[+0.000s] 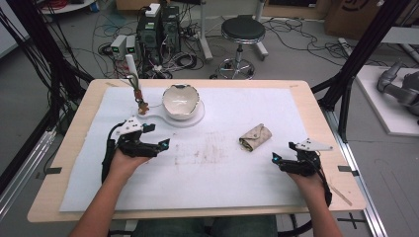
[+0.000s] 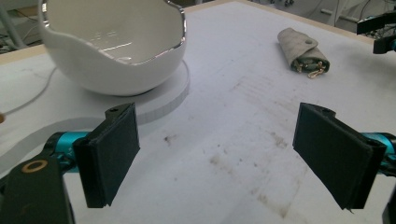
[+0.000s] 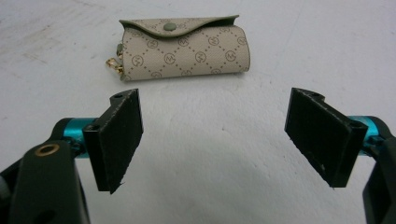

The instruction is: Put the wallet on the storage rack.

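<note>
A beige patterned key pouch [image 1: 255, 137] with a snap flap and gold clasps lies on the white mat, right of centre. My right gripper [image 1: 276, 160] rests open just below and to the right of it. In the right gripper view the pouch [image 3: 187, 49] lies a short way beyond the open gripper [image 3: 215, 140], with nothing between the jaws. A white bowl [image 1: 181, 100] with a wavy rim stands on a round white base [image 1: 196, 118]. My left gripper [image 1: 160, 145] is open below and to the left of it. The left gripper view has the bowl [image 2: 112, 46] ahead left, the pouch [image 2: 303, 51] far right, and the gripper [image 2: 217, 154] empty.
A white mat [image 1: 207, 177] covers most of the wooden table. A small white stand [image 1: 132, 66] with a brown figure [image 1: 143, 106] hanging from it sits left of the bowl. On the floor beyond the table are a stool [image 1: 242, 30], computer boxes [image 1: 158, 27] and cables.
</note>
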### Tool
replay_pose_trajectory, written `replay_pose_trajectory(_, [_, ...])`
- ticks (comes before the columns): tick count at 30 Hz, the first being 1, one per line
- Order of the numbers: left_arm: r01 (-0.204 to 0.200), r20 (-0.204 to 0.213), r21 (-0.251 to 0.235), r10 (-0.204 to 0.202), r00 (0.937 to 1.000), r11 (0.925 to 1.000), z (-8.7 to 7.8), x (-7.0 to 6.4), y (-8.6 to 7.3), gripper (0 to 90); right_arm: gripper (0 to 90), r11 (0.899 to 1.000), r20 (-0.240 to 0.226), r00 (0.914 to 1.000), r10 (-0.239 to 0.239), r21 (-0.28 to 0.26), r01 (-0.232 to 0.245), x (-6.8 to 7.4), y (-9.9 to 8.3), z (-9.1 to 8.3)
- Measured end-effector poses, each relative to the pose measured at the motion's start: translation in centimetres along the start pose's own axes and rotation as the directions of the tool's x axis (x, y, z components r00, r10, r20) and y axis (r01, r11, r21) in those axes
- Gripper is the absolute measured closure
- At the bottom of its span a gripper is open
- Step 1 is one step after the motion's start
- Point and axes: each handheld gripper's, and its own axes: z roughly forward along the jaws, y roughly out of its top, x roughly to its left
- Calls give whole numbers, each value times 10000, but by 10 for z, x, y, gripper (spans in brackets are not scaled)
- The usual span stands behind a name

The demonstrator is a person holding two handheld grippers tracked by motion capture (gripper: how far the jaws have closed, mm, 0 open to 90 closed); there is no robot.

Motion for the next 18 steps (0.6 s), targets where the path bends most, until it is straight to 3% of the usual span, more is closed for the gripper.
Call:
replay_pose_trajectory(6, [-471,416,261,460,9981,9985,32,-19,19,149,195,10000,168,9999,32,18,-32,-1,-9,-13])
replay_pose_trajectory(7, [-471,416,261,460,9981,9985,32,-19,19,149,196,10000,193,9998,46,17,-47,-1,-10,-15])
replay_pose_trajectory(11, [-618,875,418,579,9945,9972,63,-37,33,149,195,10000,312,9995,90,25,-91,-1,-15,-23])
replay_pose_trajectory(15, [-690,1042,611,624,9926,9957,82,-47,39,149,195,9999,346,9993,162,18,-163,-2,-19,-27])
replay_pose_trajectory(18, [-838,1174,960,723,9905,9919,106,-58,44,148,196,9997,379,9991,214,63,-216,-2,-24,-33])
